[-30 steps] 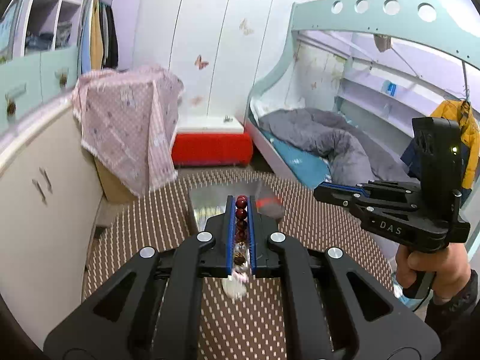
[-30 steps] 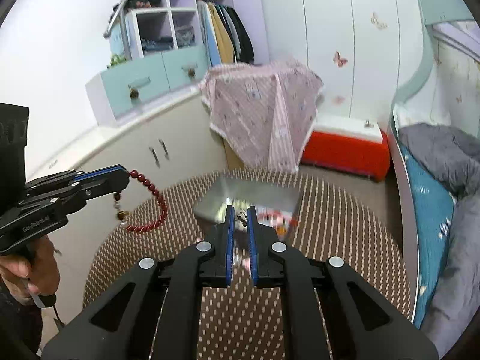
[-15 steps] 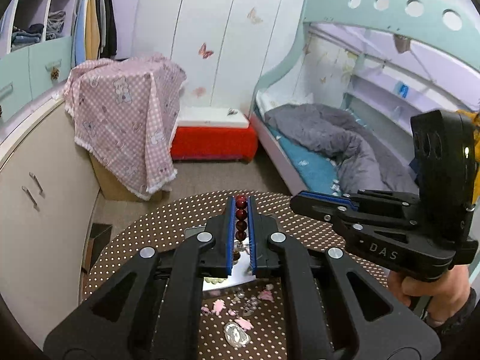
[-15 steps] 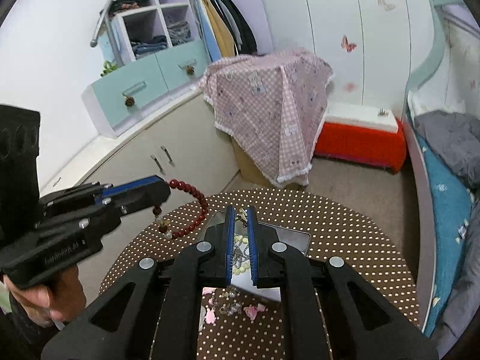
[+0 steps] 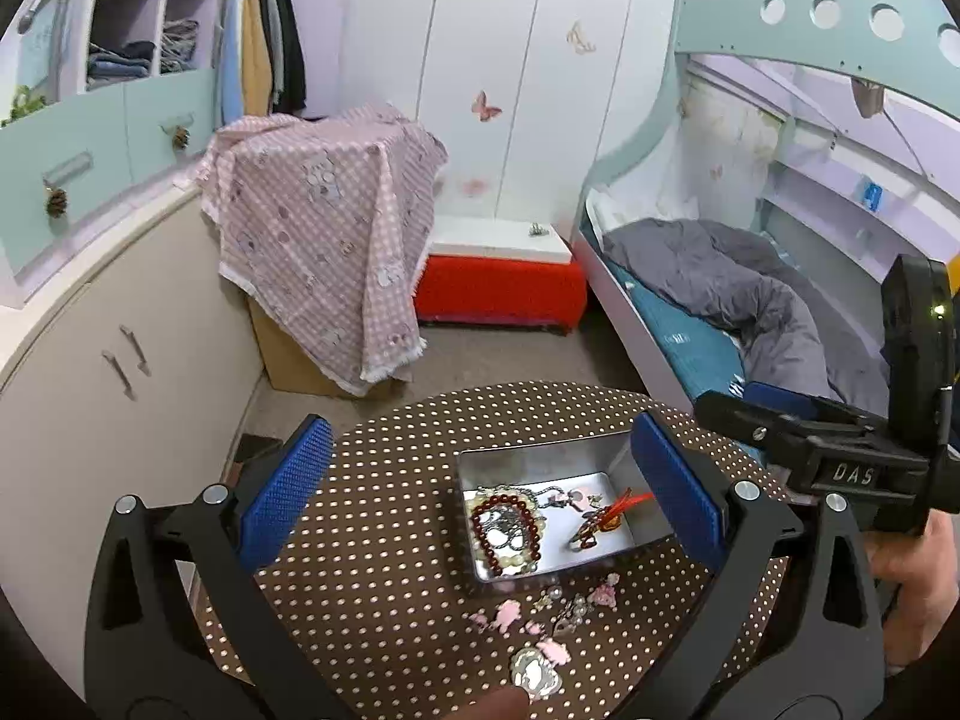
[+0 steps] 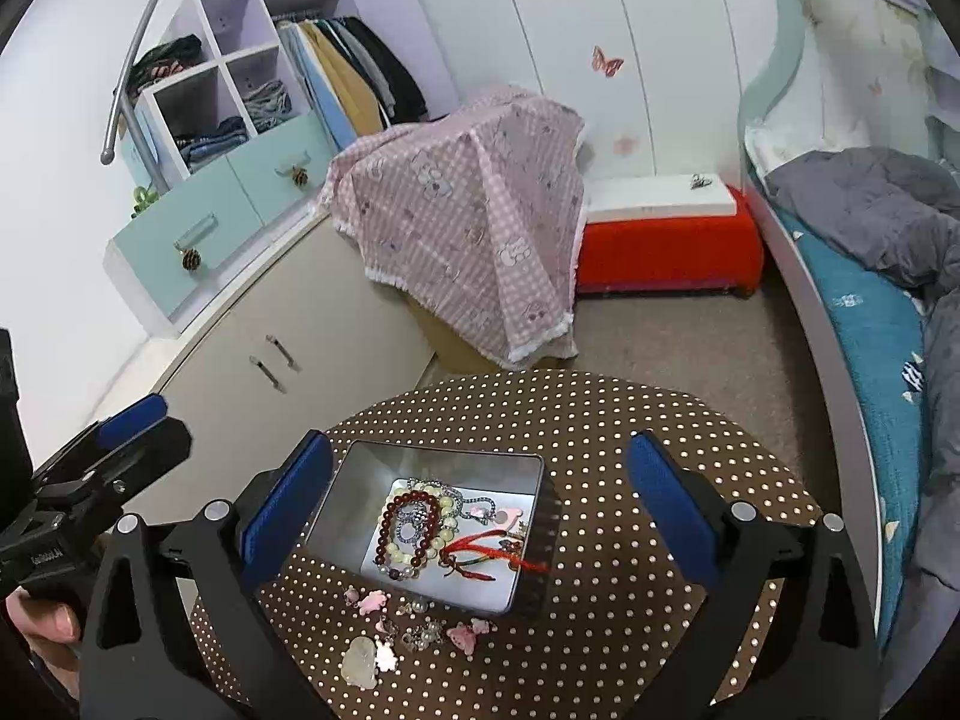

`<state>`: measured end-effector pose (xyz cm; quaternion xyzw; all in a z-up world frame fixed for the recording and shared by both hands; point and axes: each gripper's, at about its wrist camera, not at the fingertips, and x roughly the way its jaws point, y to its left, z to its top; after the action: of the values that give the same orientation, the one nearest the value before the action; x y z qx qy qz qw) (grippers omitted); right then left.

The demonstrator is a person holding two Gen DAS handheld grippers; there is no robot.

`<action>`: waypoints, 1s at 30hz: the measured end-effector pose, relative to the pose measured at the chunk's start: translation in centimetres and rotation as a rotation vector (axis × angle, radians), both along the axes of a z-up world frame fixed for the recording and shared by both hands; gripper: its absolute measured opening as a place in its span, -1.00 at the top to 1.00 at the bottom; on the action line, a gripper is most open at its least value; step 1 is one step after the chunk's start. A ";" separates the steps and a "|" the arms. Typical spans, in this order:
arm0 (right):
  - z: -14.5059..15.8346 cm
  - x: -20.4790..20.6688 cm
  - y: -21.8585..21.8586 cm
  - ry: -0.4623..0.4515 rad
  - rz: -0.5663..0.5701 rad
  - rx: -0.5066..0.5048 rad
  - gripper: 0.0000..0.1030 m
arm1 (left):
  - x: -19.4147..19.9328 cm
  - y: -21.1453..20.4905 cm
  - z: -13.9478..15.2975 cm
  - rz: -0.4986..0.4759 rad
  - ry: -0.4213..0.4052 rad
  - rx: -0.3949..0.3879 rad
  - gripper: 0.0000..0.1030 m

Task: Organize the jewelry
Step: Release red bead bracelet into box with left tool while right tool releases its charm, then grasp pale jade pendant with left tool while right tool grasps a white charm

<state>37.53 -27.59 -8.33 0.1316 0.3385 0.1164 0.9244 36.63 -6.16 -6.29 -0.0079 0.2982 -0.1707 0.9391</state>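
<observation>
both grippers have just been opening: the left gripper [image 5: 480,492] and the right gripper [image 6: 477,498] stand with jaws spread wide and nothing between the pads. the red bead bracelet [image 6: 403,525] lies in the metal tin [image 6: 432,456] on top of a pale bead bracelet [image 6: 441,531] and a silver chain [image 6: 459,495], with a red tasselled ornament [image 6: 489,555] beside them in the tin's near right part. the tin sits on the dotted round table [image 6: 600,420].

what seems left is the loose cluster just outside the tin's near edge: pink charms [image 6: 372,600] and a pale oval pendant [image 6: 360,657], tangled with small clear beads (hard to tell which pieces are linked). to do this well, i would pick one piece at a time, come down over it from above with jaws narrowed first, and pinch at a solid charm rather than a thin link. lift slowly so anything chained to it shows itself, then release low over a bare patch of the tin.
</observation>
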 end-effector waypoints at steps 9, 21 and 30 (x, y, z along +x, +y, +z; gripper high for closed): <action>1.9 -7.2 1.2 -0.087 -0.063 -0.030 -0.84 | -5.4 3.5 1.7 0.016 -0.087 -0.035 -0.89; 1.4 -14.3 4.6 -0.099 -0.128 -0.121 -0.84 | -10.7 5.2 0.2 0.029 -0.113 -0.021 -0.89; 0.2 -17.0 4.9 -0.106 -0.018 -0.192 -0.84 | -13.0 5.1 -4.1 0.135 -0.039 -0.032 -0.89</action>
<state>20.56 -22.66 -8.08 0.0392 0.2977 0.0819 0.9503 23.63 -1.11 -10.42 -0.0398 0.2759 -0.1121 0.9538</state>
